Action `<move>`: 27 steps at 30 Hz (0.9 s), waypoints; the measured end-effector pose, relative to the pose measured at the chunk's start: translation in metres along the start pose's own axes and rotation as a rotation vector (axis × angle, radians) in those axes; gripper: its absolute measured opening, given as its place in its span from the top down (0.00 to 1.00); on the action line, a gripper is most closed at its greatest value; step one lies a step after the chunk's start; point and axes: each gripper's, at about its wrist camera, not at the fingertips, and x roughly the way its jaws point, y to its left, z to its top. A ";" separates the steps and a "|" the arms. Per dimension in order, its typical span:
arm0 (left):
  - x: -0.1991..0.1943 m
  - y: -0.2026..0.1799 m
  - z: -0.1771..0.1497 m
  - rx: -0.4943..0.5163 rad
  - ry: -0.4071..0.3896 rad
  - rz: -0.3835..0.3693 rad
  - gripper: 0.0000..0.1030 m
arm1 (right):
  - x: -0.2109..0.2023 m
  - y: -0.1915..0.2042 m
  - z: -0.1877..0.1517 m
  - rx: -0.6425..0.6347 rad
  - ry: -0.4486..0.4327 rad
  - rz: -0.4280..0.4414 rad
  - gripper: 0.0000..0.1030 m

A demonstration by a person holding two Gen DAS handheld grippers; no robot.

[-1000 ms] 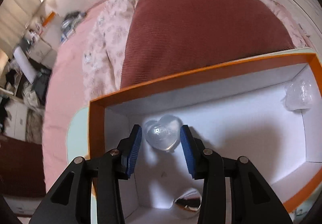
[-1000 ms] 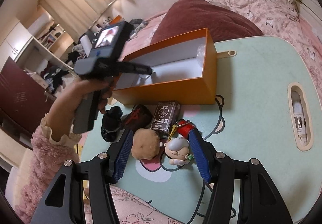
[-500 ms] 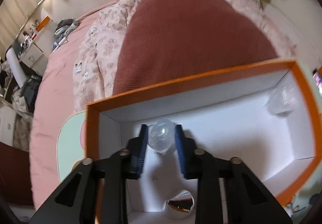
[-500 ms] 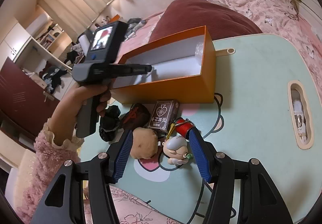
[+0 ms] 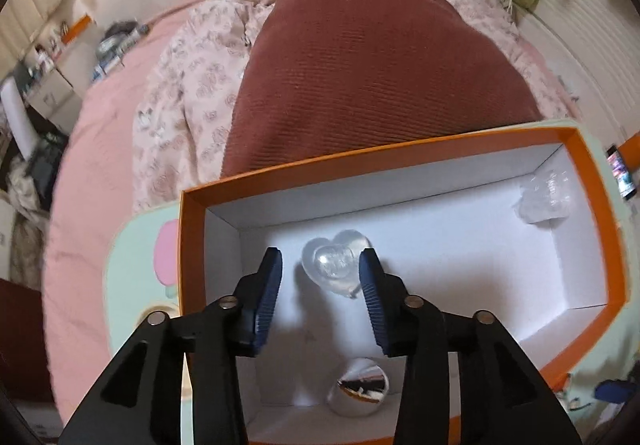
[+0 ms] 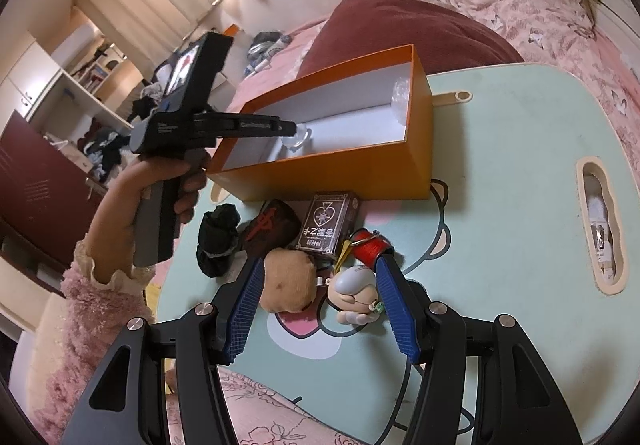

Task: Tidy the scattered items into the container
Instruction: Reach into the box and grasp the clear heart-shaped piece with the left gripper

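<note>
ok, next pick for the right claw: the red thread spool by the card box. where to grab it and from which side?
Grip the red thread spool across its wound middle, coming from above and the near side. It lies tilted, one end with a metal ring facing up, and the dark card box crowds its left. The right claw, open, already straddles the items just before it.

My box looks like matt orange card, white inside, around a glossy clear plastic heart. Far behind it lies a ribbed maroon cloth cushion. My sleeve is fuzzy pink fleece.
</note>
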 end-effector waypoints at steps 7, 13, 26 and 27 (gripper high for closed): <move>0.009 -0.017 0.005 0.028 0.020 0.036 0.52 | 0.002 0.001 0.000 0.006 0.003 -0.001 0.43; 0.013 -0.022 -0.001 0.046 0.048 0.003 0.66 | 0.005 0.003 -0.001 0.009 0.009 0.001 0.43; -0.057 -0.005 -0.015 0.030 -0.087 -0.133 0.85 | 0.007 0.006 -0.002 0.005 0.012 -0.005 0.42; -0.064 -0.006 -0.017 0.047 -0.096 -0.116 0.85 | 0.007 0.006 -0.002 0.005 0.014 -0.004 0.42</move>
